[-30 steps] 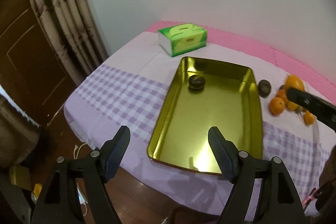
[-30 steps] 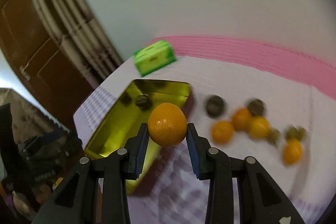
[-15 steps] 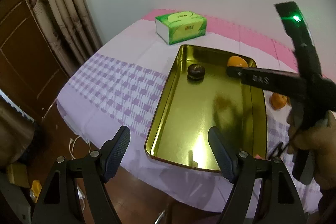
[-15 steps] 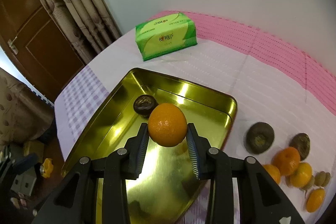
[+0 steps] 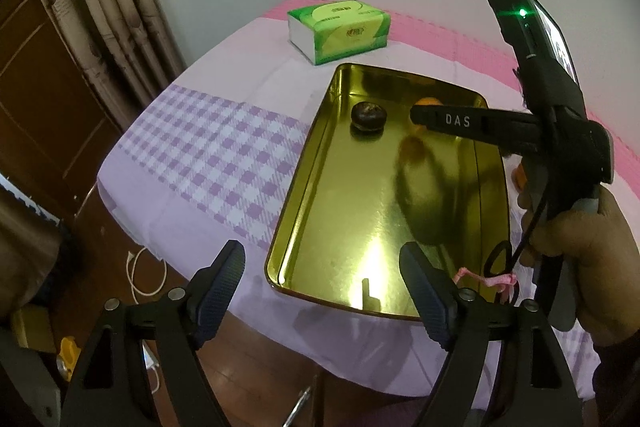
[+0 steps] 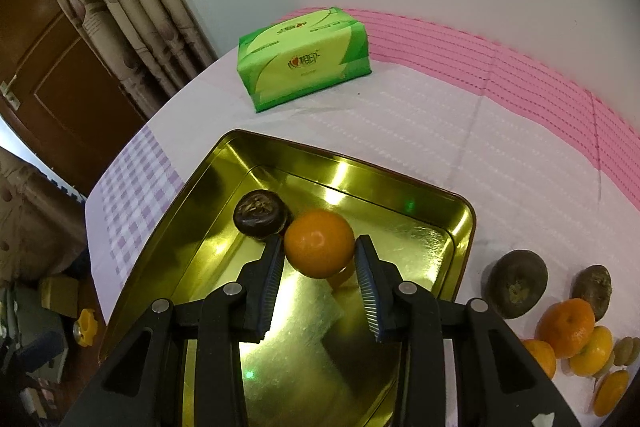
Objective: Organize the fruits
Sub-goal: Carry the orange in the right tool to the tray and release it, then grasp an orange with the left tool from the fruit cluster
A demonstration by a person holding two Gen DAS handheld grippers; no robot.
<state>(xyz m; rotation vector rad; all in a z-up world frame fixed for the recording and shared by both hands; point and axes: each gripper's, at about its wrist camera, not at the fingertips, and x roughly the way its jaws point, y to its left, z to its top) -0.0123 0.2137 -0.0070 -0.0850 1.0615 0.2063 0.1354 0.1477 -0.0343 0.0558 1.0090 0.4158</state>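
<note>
Right wrist view: what are the right tongs (image 6: 318,255) doing?

— They pinch a round orange (image 6: 319,243) at the very tips of their pads, one pad on each side of it.

Where is that orange?

— Straight ahead of the tongs, low over the far end of a shiny gold tray (image 6: 400,187) on the bench (image 6: 420,115). It is just right of a dark, wrinkled round fruit (image 6: 260,214) lying in the tray, and close to touching it. Whether the orange rests on the tray floor, I cannot tell.

What does it look like?

— Smooth, bright and evenly orange. It is nearly a ball, so it has no long axis to line up with.

And the other hand?

— The left tongs (image 5: 320,267) are spread wide and empty at the tray's near edge, so the right hand is far nearer.

What is left?

— More oranges and dark fruits (image 6: 568,323) cluster on the bench to the right of the tray.
</note>
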